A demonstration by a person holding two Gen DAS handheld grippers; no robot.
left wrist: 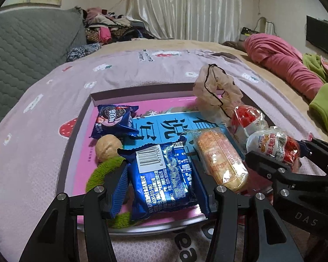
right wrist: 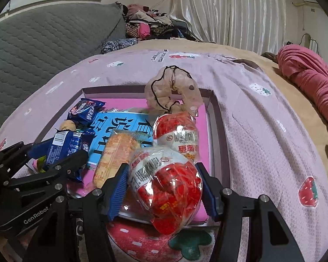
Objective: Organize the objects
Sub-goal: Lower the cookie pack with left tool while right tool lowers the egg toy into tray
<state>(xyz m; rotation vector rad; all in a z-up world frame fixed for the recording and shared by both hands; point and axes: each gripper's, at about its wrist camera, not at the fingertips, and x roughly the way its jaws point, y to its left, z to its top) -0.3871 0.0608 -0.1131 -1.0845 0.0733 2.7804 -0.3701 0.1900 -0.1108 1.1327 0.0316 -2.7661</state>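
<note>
**Both grippers loaded over the tray**

Nearest first: the left gripper [left wrist: 161, 187] is clamped on a blue crinkly foil biscuit packet [left wrist: 164, 174], barcode side up, its pads pressing the packet's two long edges. The right gripper [right wrist: 164, 194] is clamped on a clear plastic bag of red-and-white wrapped sweets [right wrist: 168, 187], pinched across its bulging middle. Both loads hang just over the near rim of the shallow pink cardboard tray [left wrist: 94, 97] lying on the lilac strawberry-print bedspread [left wrist: 43, 91].

Both should handle as light things. The biscuit packet is slippery film with brittle contents, so an edge hold with little squeeze suits it (a hard pinch would likely crack the biscuits). The sweet bag is soft and shifting; gripping its full belly seems safer than its loose tail.

Further in lie a clear-wrapped orange cracker pack [left wrist: 220, 161], a tan walnut [left wrist: 108, 149], a second blue biscuit packet [left wrist: 116, 120], a second sweet bag [right wrist: 177, 131], and, farthest, a beige gauzy scrunchie [left wrist: 216, 91].
</note>
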